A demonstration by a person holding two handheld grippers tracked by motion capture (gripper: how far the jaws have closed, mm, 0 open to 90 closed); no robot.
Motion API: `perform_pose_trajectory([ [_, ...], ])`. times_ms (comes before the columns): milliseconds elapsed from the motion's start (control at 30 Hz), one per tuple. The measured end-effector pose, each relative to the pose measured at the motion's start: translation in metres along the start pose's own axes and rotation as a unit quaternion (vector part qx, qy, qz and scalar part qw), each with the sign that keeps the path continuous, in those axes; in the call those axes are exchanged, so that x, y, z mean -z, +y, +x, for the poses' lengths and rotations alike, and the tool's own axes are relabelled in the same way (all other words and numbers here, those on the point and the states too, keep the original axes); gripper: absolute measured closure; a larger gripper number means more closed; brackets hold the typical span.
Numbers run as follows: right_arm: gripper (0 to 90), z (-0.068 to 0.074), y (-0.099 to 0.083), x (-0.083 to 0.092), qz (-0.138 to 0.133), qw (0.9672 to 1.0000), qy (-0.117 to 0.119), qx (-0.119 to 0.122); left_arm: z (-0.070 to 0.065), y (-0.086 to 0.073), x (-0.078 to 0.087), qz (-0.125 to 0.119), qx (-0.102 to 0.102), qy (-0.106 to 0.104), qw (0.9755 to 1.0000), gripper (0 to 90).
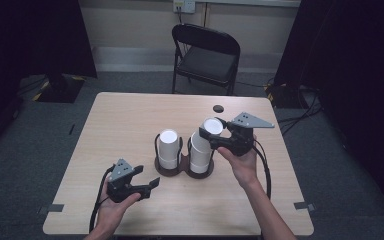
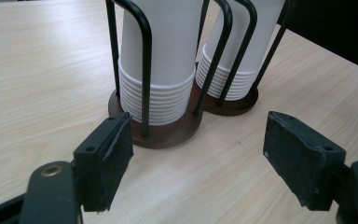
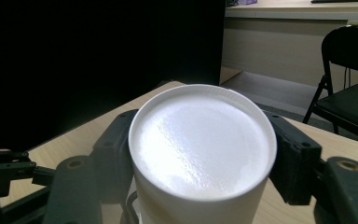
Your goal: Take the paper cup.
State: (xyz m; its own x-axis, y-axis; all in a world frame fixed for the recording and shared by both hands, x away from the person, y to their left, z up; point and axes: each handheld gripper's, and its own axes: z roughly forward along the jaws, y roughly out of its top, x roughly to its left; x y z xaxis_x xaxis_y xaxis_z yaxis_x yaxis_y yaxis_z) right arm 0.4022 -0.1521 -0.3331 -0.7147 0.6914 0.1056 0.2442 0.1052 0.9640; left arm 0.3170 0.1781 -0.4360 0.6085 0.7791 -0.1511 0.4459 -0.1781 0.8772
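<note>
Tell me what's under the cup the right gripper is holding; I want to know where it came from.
Under the top cup, clamped by the right gripper, is a stack of white cups in a wire holder. How far it has lifted off is hidden.

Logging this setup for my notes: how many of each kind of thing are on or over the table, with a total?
Stacks of white cups: 2, left stack and right stack
Dark cup holder: 1
Top cup, tilted in the right hand-held gripper: 1
Hand-held grippers: 2, including the left
Total: 6
</note>
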Motion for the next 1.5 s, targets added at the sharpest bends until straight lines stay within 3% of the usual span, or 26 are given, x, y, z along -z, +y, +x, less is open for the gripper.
perform_pose_trajectory([
  [233, 33.5, 0.0, 0.001, 0.004, 0.004, 1.0, -0.001, -0.008, -0.002, 0.001, -0.004, 0.01, -0.007, -0.01, 0.9999, 26.8],
  [267, 33.5, 0.0, 0.001, 0.009, 0.005, 0.9999, -0.009, -0.012, -0.002, 0.002, -0.004, 0.019, -0.01, -0.037, 0.9991, 29.3],
  [300, 33.5, 0.0, 0.001, 0.009, 0.005, 0.9999, -0.009, -0.012, -0.002, 0.002, -0.004, 0.019, -0.01, -0.037, 0.9991, 32.0],
  [333, 33.5, -0.002, 0.0, 0.014, 0.003, 0.9998, -0.01, -0.018, -0.004, 0.004, -0.003, 0.018, -0.012, -0.052, 0.9984, 32.1],
  [400, 33.6, -0.002, -0.001, 0.016, 0.005, 0.9997, -0.012, -0.022, -0.005, 0.004, -0.003, 0.015, -0.015, -0.057, 0.9981, 32.1],
  [433, 33.6, -0.005, -0.004, 0.021, 0.003, 0.9988, 0.009, -0.048, -0.006, 0.005, -0.003, 0.017, -0.017, -0.061, 0.9979, 32.1],
  [567, 33.6, -0.006, -0.008, 0.028, 0.006, 0.9987, -0.001, -0.052, -0.007, 0.005, -0.004, 0.004, -0.025, -0.072, 0.9971, 29.2],
  [633, 33.6, -0.004, -0.01, 0.033, 0.009, 0.9985, 0.004, -0.053, -0.008, 0.006, -0.003, -0.015, -0.022, -0.094, 0.9952, 28.2],
  [933, 33.6, 0.008, -0.013, 0.04, 0.024, 0.9966, 0.027, -0.073, -0.015, 0.01, -0.002, -0.03, -0.038, -0.087, 0.995, 26.1],
  [967, 33.6, 0.009, -0.014, 0.041, 0.025, 0.996, 0.031, -0.08, -0.016, 0.01, -0.001, -0.028, -0.039, -0.09, 0.9948, 25.5],
  [1000, 33.6, 0.009, -0.017, 0.041, 0.022, 0.9906, 0.063, -0.119, -0.018, 0.01, 0.0, -0.031, -0.041, -0.085, 0.995, 23.4],
  [1033, 33.7, 0.009, -0.017, 0.042, 0.023, 0.9883, 0.069, -0.133, -0.019, 0.011, 0.0, -0.036, -0.034, -0.091, 0.9947, 22.6],
  [1067, 33.7, 0.009, -0.017, 0.042, 0.023, 0.9883, 0.069, -0.133, -0.019, 0.011, 0.0, -0.036, -0.034, -0.091, 0.9947, 21.5],
  [1100, 33.7, 0.01, -0.02, 0.042, 0.026, 0.9847, 0.079, -0.153, -0.02, 0.011, 0.001, -0.048, -0.032, -0.091, 0.9942, 21.5],
  [1167, 33.7, 0.01, -0.021, 0.042, 0.026, 0.9834, 0.083, -0.159, -0.02, 0.012, 0.001, -0.048, -0.035, -0.086, 0.9945, 22.5],
  [1233, 33.7, 0.011, -0.024, 0.04, 0.027, 0.978, 0.096, -0.183, -0.019, 0.012, -0.001, -0.05, -0.024, -0.093, 0.9941, 26.1],
  [1267, 33.7, 0.011, -0.024, 0.04, 0.027, 0.978, 0.096, -0.183, -0.019, 0.012, -0.001, -0.05, -0.024, -0.093, 0.9941, 29.8],
  [1400, 33.7, 0.01, -0.029, 0.037, 0.027, 0.9742, 0.103, -0.199, -0.021, 0.012, -0.005, -0.039, -0.027, -0.103, 0.9935, 31.3],
  [1433, 33.7, 0.011, -0.03, 0.036, 0.028, 0.9739, 0.102, -0.201, -0.022, 0.011, -0.005, -0.044, -0.028, -0.098, 0.9938, 31.4],
  [1467, 33.7, 0.014, -0.032, 0.035, 0.031, 0.9713, 0.107, -0.21, -0.024, 0.011, -0.005, -0.046, -0.031, -0.11, 0.9924, 37.9],
  [1500, 33.7, 0.014, -0.032, 0.035, 0.031, 0.9713, 0.107, -0.21, -0.024, 0.011, -0.005, -0.046, -0.031, -0.11, 0.9924, 40.2],
])
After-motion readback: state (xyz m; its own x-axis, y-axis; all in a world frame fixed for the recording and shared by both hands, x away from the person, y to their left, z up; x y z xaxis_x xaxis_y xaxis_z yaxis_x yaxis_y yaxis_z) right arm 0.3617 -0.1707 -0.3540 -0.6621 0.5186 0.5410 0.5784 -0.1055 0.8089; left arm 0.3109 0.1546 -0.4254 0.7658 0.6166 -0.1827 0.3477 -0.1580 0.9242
